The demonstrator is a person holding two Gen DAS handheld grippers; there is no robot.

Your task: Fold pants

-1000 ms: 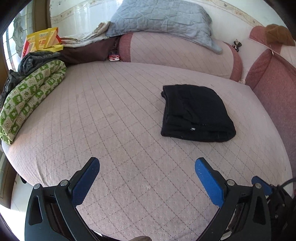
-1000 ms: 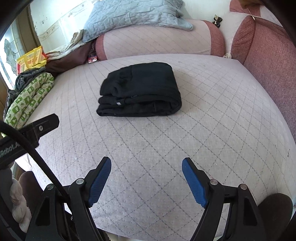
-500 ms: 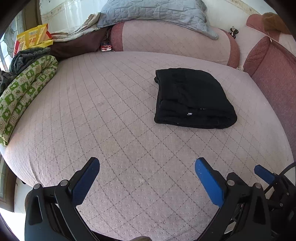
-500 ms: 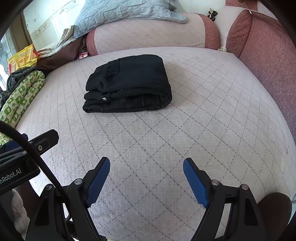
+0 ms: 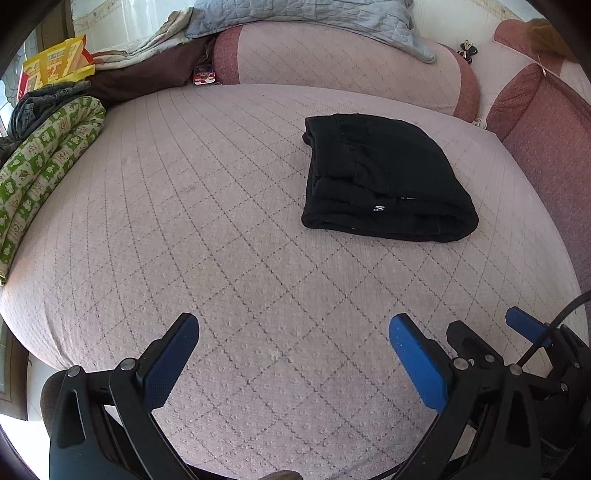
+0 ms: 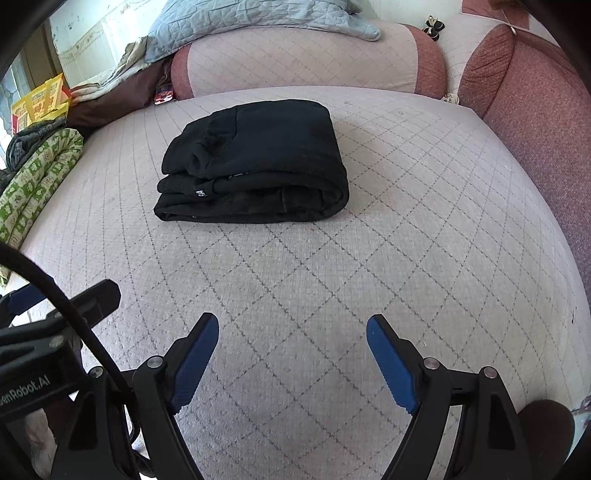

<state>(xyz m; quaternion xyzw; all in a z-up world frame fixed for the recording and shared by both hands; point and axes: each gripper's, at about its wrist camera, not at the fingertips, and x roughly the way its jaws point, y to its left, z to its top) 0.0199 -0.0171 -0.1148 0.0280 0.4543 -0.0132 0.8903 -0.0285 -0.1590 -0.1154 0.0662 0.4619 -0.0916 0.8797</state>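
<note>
Black pants (image 5: 384, 177) lie folded into a thick, compact rectangle on a pale pink quilted mattress (image 5: 207, 229), toward the far middle of the bed. Several layers are stacked; the rounded fold edge faces right, the looser layered edges face left and near, and a small white label shows on the near edge. The bundle sits flat and square, apart from everything else, which suggests the folding is finished or nearly so.

The left gripper (image 5: 293, 343) hovers over the near edge of the mattress, its blue-padded jaws spread wide and holding nothing. The right gripper (image 6: 291, 345) is just beside it on the right, also spread wide and empty, pointing toward the pants from the near side. Both are well apart from the pants, likely drawn away so the bundle lies undisturbed.

At the far end, a pink bolster (image 5: 343, 62) runs across the bed with a grey-blue quilted pillow (image 5: 306, 14) resting on top. A dark red cushion (image 5: 546, 140) lines the right side. On the left, a green and white patterned blanket (image 5: 40, 162) is rolled along the bed's edge, with dark clothing (image 5: 40, 99) and a yellow box (image 5: 55, 66) beyond it, kept off the working surface.
</note>
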